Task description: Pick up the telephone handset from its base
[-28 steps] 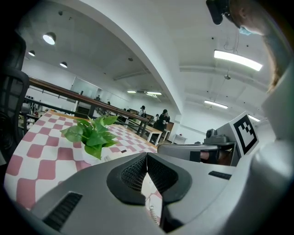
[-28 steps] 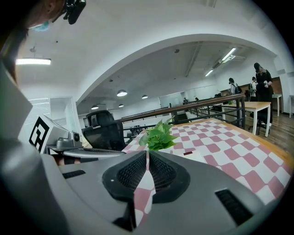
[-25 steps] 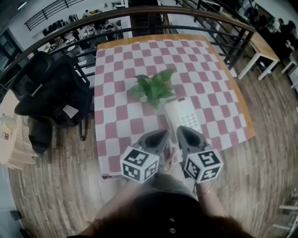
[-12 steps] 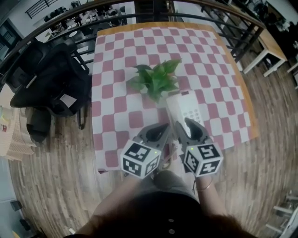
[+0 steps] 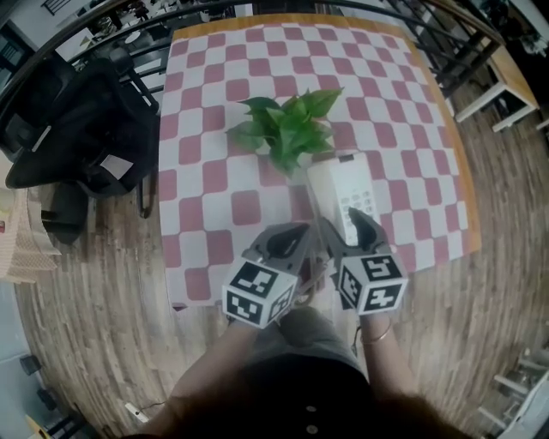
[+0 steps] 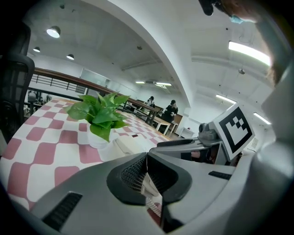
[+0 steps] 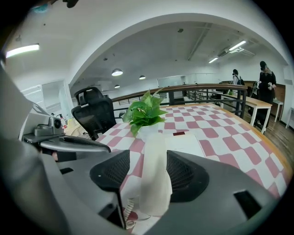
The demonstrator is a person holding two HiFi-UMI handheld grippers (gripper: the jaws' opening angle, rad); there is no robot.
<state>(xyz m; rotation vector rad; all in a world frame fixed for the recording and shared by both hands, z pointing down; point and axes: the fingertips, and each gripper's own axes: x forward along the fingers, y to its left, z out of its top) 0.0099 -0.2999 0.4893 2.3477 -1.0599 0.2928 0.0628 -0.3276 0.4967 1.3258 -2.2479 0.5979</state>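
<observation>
A white telephone [image 5: 347,190] lies on the pink-and-white checked tablecloth [image 5: 214,184], with its handset [image 5: 323,195] along the left side of the base. My right gripper [image 5: 347,230] is at the near end of the phone. Its jaws are opening, and in the right gripper view the handset [image 7: 155,160] runs between the two pads, with a gap on the left side. My left gripper [image 5: 296,243] hovers just left of it, shut on nothing; its pads meet in the left gripper view [image 6: 147,159]. The phone's coiled cord [image 7: 120,209] shows below the right jaws.
A potted green plant [image 5: 287,129] stands right behind the phone. A black office chair [image 5: 81,129] is left of the table, with a dark railing [image 5: 129,17] past the far edge. A wooden table [image 5: 506,81] stands at the upper right. The near table edge [image 5: 257,296] lies under my grippers.
Both grippers have sunk toward the near end of the phone. The right jaws were together and now stand wide around the handset. The left jaws stay closed.
</observation>
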